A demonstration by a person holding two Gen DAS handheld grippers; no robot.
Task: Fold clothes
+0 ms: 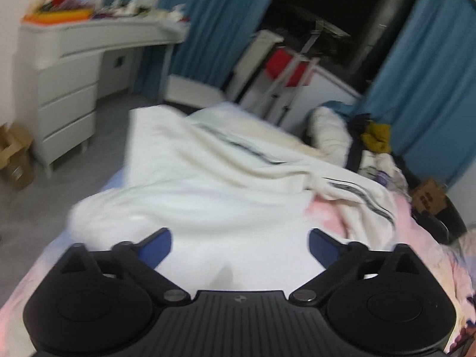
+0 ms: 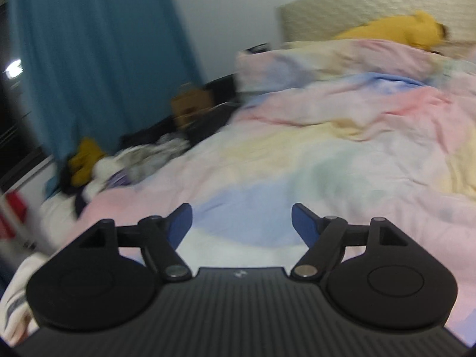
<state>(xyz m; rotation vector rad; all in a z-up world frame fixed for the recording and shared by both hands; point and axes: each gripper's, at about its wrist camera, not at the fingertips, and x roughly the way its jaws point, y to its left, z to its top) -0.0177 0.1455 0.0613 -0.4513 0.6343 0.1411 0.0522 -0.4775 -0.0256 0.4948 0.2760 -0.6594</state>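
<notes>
A large white garment (image 1: 208,172) with thin dark stripes lies spread and rumpled on the bed in the left wrist view. My left gripper (image 1: 239,242) is open and empty, just above the garment's near edge. My right gripper (image 2: 241,223) is open and empty above the pastel duvet (image 2: 342,160). A corner of the white striped garment (image 2: 13,297) shows at the lower left of the right wrist view. Both views are blurred.
A pile of other clothes (image 1: 374,145), with a mustard piece, lies at the bed's far side and also shows in the right wrist view (image 2: 86,160). A white drawer unit (image 1: 65,101), blue curtains (image 1: 220,23), a cardboard box (image 2: 192,104) and a yellow item (image 2: 398,31) by the headboard surround the bed.
</notes>
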